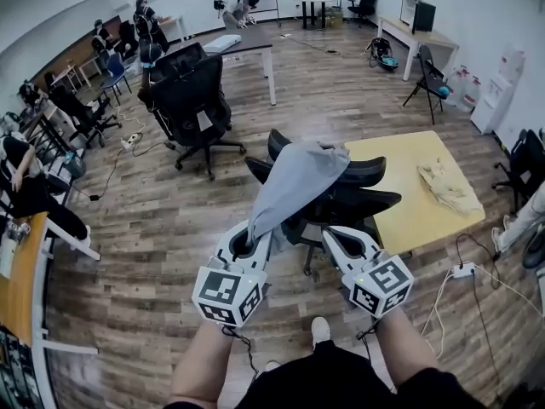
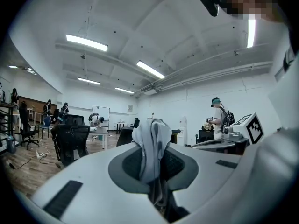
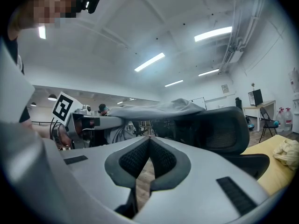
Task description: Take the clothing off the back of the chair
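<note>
Here the jaws of the left gripper (image 1: 248,242) clench a grey garment (image 1: 295,180) draped over the black chair (image 1: 362,201), those of the right gripper (image 1: 340,240) pressed together, empty.

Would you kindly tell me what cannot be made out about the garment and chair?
- Where the grey garment meets the chair back: head view, cloth covers it.
- Garment's gripped end: left gripper view, sunk between jaws of the left gripper.
- Chair base: head view, mostly behind the right gripper.
</note>
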`<state>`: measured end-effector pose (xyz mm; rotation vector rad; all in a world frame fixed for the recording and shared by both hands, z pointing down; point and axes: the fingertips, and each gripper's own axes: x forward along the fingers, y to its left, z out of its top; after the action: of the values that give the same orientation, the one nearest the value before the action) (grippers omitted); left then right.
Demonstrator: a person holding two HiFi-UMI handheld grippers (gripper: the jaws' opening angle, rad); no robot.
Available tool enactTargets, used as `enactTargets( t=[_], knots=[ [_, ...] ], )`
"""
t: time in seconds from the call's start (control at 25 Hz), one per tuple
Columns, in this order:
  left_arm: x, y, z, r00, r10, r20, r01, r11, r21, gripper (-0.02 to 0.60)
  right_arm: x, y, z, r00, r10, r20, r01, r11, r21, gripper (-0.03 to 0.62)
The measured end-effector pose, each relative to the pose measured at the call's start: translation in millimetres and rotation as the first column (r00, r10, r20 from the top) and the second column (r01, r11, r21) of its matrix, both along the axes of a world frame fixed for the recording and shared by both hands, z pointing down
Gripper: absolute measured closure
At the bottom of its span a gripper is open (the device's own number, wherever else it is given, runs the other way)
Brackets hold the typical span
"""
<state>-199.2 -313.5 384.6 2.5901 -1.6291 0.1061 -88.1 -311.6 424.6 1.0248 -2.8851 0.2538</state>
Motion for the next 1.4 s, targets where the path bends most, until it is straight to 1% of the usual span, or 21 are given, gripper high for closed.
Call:
enactTargets(
  t=[0.4,0.56,0.72,0.92,1.08,1.24,1.4],
  knots=[
    [-55,78,-10,0.999,-0.006,-0.042,0.007,1.000,0.022,0.535,-40,69,-11,0.999,0.041,-0.019,-0.041,0.999,0.009,0.582],
    [-74,111,-9,0.999,0.002,-0.040,-0.001,1.000,0.026,0.535,-53,100,-12,0.997,0.071,-0.019,-0.070,0.997,0.014,0.582],
    [-85,144,-8,0.999,0.015,-0.030,-0.014,1.000,0.018,0.535,-58,130,-14,0.995,0.095,-0.014,-0.095,0.995,0.013,0.582],
    [-88,178,-7,0.999,0.013,-0.037,-0.012,1.000,0.018,0.535,-51,164,-13,0.995,0.104,-0.012,-0.103,0.994,0.017,0.582],
    [-80,199,-4,0.999,0.003,-0.037,-0.003,1.000,0.005,0.535,-37,182,-12,0.993,0.118,-0.019,-0.117,0.993,0.007,0.582],
    [-67,218,5,0.999,-0.018,-0.032,0.018,0.999,-0.027,0.535,-20,192,-18,0.994,0.108,-0.015,-0.108,0.994,0.011,0.582],
    [-45,237,20,0.998,-0.052,-0.047,0.050,0.997,-0.060,0.535,5,203,-15,0.996,0.082,-0.026,-0.082,0.997,0.005,0.582]
  ],
)
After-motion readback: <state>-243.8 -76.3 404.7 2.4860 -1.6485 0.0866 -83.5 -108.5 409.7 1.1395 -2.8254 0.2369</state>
